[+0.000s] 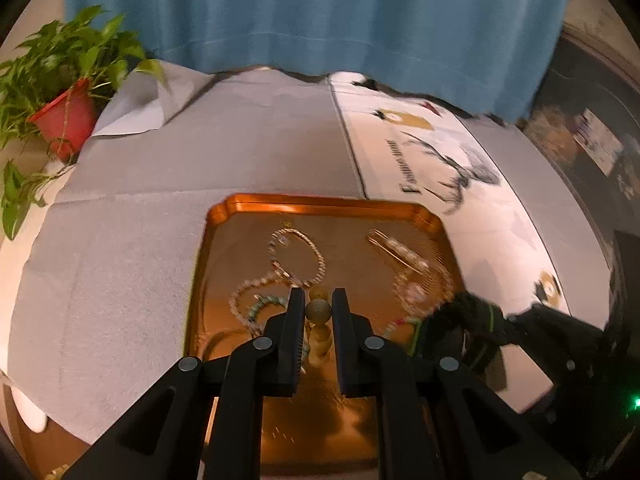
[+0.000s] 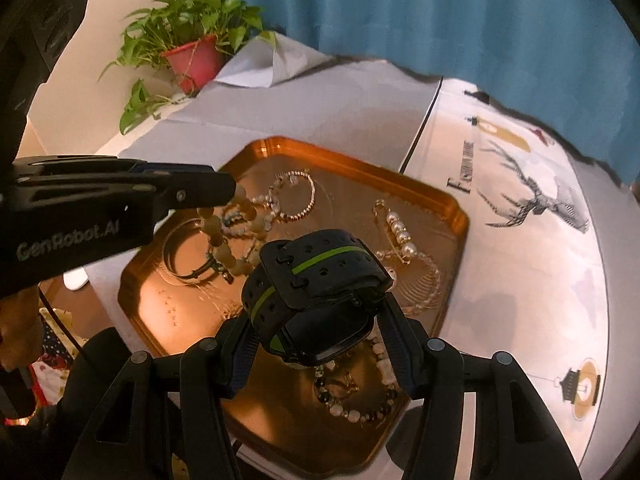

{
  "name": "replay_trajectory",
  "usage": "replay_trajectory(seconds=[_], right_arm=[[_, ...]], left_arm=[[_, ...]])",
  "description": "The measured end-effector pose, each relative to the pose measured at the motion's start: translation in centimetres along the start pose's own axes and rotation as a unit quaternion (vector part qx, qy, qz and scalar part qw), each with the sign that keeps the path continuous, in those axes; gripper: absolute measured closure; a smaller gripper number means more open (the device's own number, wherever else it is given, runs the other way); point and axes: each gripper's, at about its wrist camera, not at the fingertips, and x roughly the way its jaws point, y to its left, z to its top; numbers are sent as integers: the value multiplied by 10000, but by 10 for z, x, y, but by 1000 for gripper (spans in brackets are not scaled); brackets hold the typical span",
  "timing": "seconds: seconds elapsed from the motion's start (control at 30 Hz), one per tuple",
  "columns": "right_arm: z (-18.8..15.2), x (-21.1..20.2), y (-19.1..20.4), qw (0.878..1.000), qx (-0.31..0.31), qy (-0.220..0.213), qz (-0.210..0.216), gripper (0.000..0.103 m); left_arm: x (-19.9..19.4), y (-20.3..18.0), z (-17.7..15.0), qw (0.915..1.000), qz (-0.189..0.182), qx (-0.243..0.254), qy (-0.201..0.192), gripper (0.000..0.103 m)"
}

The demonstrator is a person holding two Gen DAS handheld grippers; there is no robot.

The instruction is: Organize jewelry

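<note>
The right gripper (image 2: 316, 344) is clamping a black watch (image 2: 316, 280) above the copper tray (image 2: 452, 216) for sorting. Beyond, the left gripper (image 1: 316, 312) is pinching a wooden bead bracelet (image 1: 319, 312), dangling it over chains lying in the tray.

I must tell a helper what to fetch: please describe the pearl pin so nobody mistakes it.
Find the copper tray on the grey cloth. The pearl pin lies near its far right corner: one straight row of white pearls, unlike the looped bracelets.
</note>
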Motion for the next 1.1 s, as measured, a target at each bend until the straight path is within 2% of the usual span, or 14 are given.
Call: replay_trajectory(seconds=[0.03, 0.07, 0.1, 0.17, 0.23, 0.3, 0.37, 0.53, 0.63, 0.77, 1.0, 1.1], right_arm=[[-2, 2, 1, 10000, -42, 7, -39, 37], [-2, 5, 3, 9998, -139, 19, -133, 19], [-3, 7, 6, 9991, -293, 9, -291, 12], [-8, 1, 13, 9969, -551, -184, -535, 9], [-18, -12, 19, 9944, -734, -387, -648, 9], [-29, -31, 17, 9951, -569, -510, -625, 9], [-39, -48, 12, 9962, -194, -566, -637, 9], [-75, -88, 7, 9938, 607, -633, -677, 9], [-89, -103, 16, 9919, 561, -679, -913, 9], [-101, -126, 32, 9897, 393, -897, -1040, 9], [-112, -146, 37, 9888, 423, -969, -1054, 9], [-114, -149, 37, 9888, 479, -965, -1034, 9]], left_arm=[[1, 3, 0, 10000, 65, -35, -29, 56], [2, 4, 0, 9998, 174, -63, -52, 14], [1, 5, -1, 9991, 396, -91, -142, 0], [-6, 5, -6, 9969, 682, -57, -381, 1], [-11, 4, -15, 9948, 977, 131, -269, 1], [-19, 2, -29, 9925, 1185, 265, -173, 1], [-39, -1, -53, 9907, 1303, 253, -297, 1], [-85, -8, -98, 9932, 1078, -48, -439, 1], [-102, -14, -112, 9928, 1073, -41, -525, 1], [-128, -26, -125, 9899, 1149, 81, -827, 1], [-155, -34, -132, 9871, 1189, 118, -1066, 1], [-157, -37, -133, 9867, 1223, 157, -1054, 1]])
